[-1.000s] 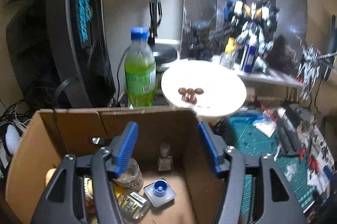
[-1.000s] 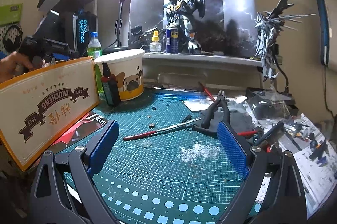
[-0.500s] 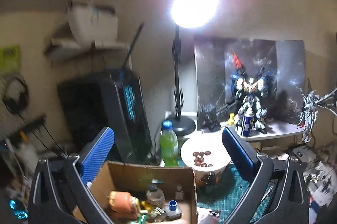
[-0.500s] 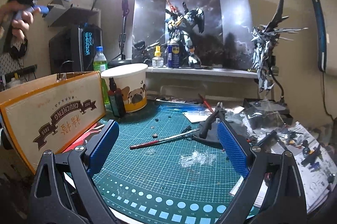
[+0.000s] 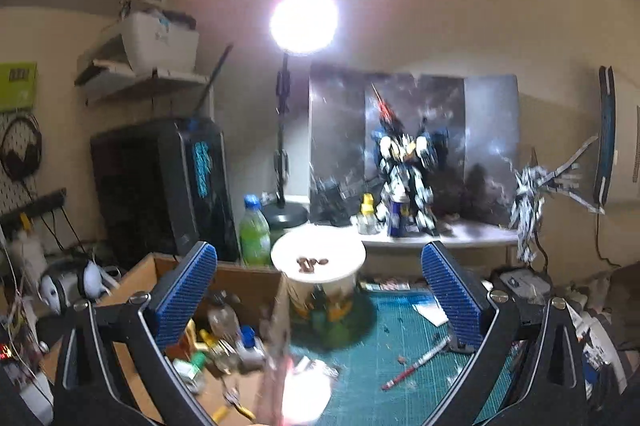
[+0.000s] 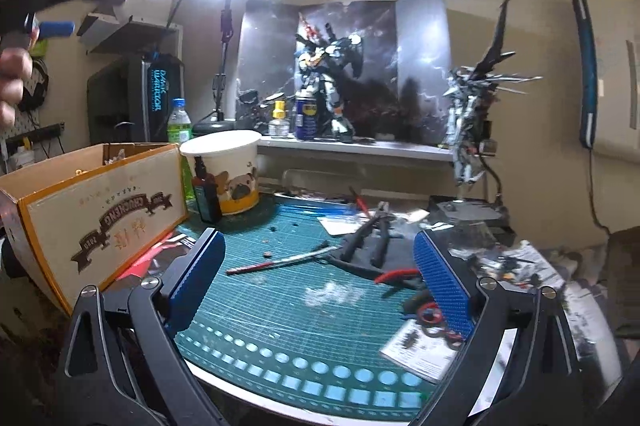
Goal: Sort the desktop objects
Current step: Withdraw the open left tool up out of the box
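Nearest the lens: left tongs [image 5: 318, 294] spread wide, nothing between the blue pads; right tongs [image 6: 320, 282] likewise spread and empty.
Below left tongs: cardboard box [image 5: 244, 284], open top, holding small bottles and jars in a jumble; blurred.
Mat: green cutting mat [image 6: 280, 314] on the table, unsorted bits on it: red-tipped pen [image 6: 280, 261], black pliers [image 6: 372, 236], red-handled cutters [image 6: 396, 276], loose leaflets.
Mid ground: dark dropper bottle [image 6: 206, 191] just beside the pug-print paper tub [image 6: 224, 169]; green drink bottle [image 5: 254, 236] behind.
Far: robot model [image 6: 328, 85] and spray can [image 6: 306, 117] on the back shelf, lamp glaring above.
Task things: some in the box, the rest on the mat.
Risk: a reach over the box wall could clip the dropper bottle or tub and tip them; the pen could roll off a flat pinch.
View difference: left view alone shows the box interior and brown bits on the tub lid; right view alone shows the box's printed side, a hand [image 6: 14, 77] at upper left, and the cutters.
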